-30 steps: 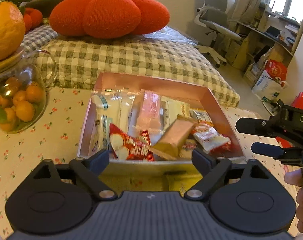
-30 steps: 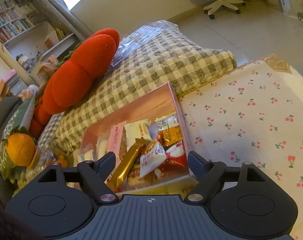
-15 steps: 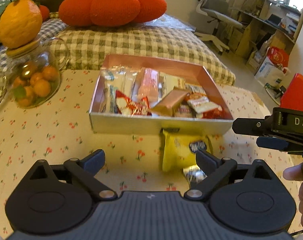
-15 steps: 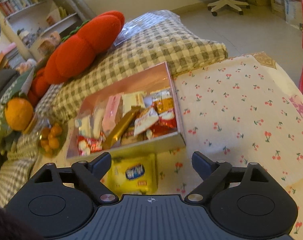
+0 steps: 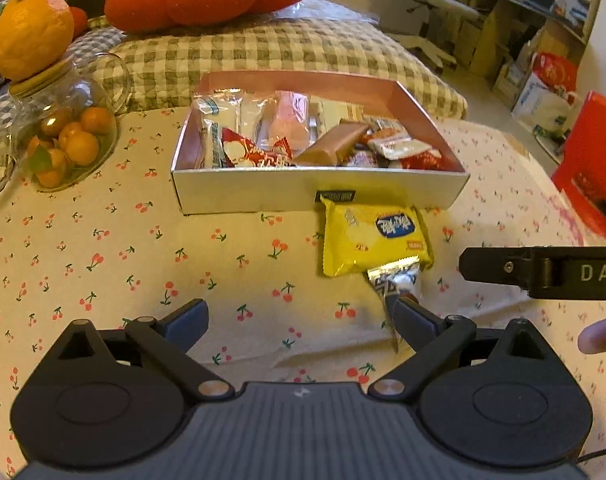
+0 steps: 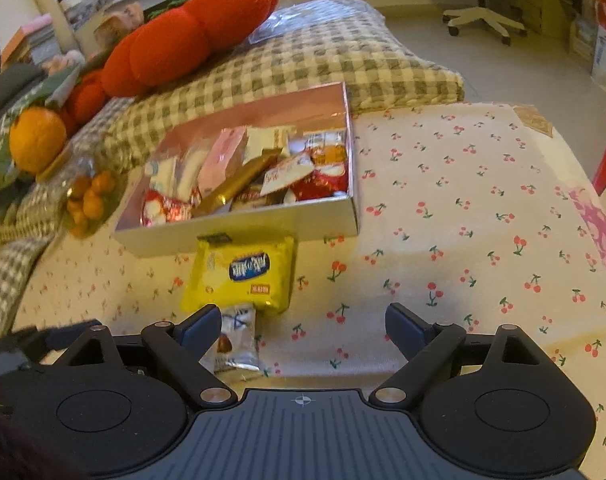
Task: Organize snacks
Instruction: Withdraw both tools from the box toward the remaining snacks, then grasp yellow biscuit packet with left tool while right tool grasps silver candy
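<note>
Both claws wide open, empty. Advise centring left claw point(image 5: 299, 320) over silver packet point(image 5: 395, 286) beside yellow packet point(image 5: 373, 238), then closing gently before lifting into box point(image 5: 319, 196).

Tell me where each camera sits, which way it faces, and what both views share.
Left wrist: on the left gripper, facing the snack box; the right gripper and a thumb show at right.
Right wrist: on the right gripper, facing the same box from its right.
Shared: box, yellow packet, silver packet, fruit jar, red cushion.
</note>
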A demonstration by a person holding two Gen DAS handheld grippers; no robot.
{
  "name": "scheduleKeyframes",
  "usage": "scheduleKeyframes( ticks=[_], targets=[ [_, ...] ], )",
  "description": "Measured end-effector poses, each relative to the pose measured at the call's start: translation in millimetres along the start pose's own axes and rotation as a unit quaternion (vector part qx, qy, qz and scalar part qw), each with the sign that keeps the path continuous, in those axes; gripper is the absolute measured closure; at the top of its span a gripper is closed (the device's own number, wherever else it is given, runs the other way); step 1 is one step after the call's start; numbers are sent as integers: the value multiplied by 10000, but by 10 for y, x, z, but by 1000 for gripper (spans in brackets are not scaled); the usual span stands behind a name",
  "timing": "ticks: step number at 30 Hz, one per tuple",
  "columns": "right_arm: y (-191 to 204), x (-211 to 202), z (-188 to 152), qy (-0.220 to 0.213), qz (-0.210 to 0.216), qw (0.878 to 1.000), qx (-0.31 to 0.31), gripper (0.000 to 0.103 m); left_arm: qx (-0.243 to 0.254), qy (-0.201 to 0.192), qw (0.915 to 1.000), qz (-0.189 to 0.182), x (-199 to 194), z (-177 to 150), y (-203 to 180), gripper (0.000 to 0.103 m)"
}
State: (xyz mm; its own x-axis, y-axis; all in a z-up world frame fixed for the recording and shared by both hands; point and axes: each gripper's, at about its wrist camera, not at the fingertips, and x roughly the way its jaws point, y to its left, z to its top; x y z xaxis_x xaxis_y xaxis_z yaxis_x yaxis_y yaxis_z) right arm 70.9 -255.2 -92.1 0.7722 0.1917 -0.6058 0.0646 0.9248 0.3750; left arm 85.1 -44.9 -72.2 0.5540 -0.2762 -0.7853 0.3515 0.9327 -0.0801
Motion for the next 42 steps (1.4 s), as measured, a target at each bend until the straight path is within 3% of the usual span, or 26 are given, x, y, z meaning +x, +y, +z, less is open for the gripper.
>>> scheduleKeyframes(
  ticks=[15, 20, 22, 26, 42],
  targets=[
    [358, 288, -117, 256, -3, 9979, -588, 15, 245, 192, 9995, 70, 20, -74, 155, 5],
    [453, 407, -124, 394, -114, 9967, -702, 43, 239, 251, 9994, 74, 28, -100, 241, 5],
    [486, 421, -138, 341, -213, 9961, -791, 49, 257, 264, 9993, 94, 25, -112, 265, 5],
    [551, 431, -152, 303, -441, 9932, -1038, 77, 243, 274, 9993, 114, 22, -117, 302, 5],
    [172, 258, -59, 333, -338, 9974, -548, 81, 219, 86, 9997, -75, 118, -37, 120, 5]
  ],
)
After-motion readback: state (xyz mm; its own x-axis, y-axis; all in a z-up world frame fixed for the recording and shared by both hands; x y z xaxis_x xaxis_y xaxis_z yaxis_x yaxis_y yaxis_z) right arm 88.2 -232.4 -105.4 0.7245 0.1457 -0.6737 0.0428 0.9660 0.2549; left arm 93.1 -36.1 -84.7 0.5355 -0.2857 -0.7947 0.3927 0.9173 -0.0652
